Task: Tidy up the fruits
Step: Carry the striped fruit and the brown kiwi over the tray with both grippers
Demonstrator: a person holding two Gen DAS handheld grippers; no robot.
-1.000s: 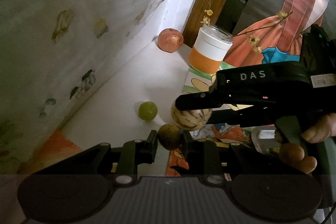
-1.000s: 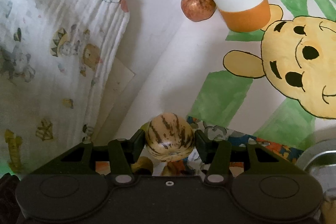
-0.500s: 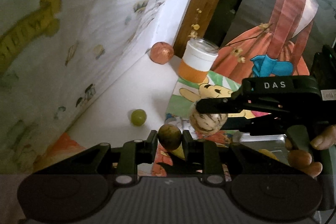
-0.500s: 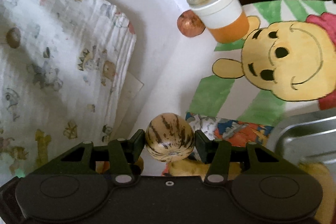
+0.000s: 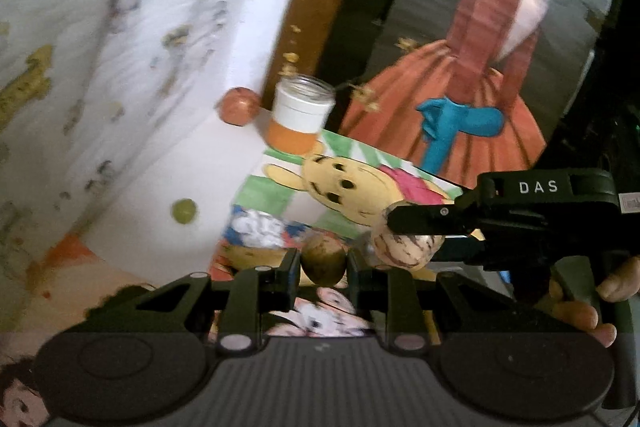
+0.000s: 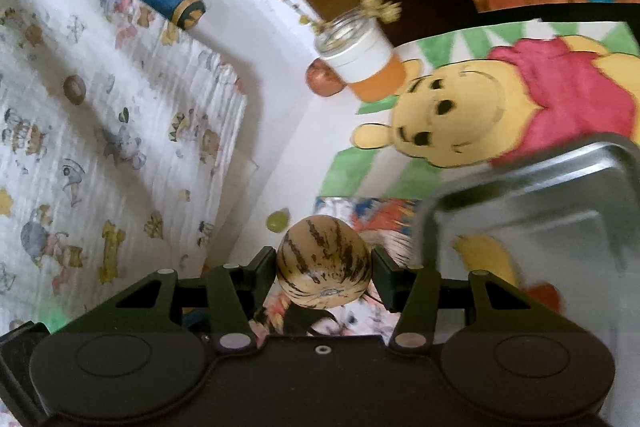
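Right wrist: metal tray point(image 6: 532, 179) now in view | right jaws grasp striped fruit point(image 6: 324, 263) | left jaws grasp brown fruit point(image 5: 323, 262)

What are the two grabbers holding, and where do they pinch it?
The left gripper pinches a small brown fruit by its sides. The right gripper pinches a striped fruit by its sides.

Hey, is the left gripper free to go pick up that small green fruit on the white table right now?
Probably not yet. The left gripper is already shut on a small brown fruit, so it has no room for the green fruit. The path looks open: the green one lies alone on the white table.
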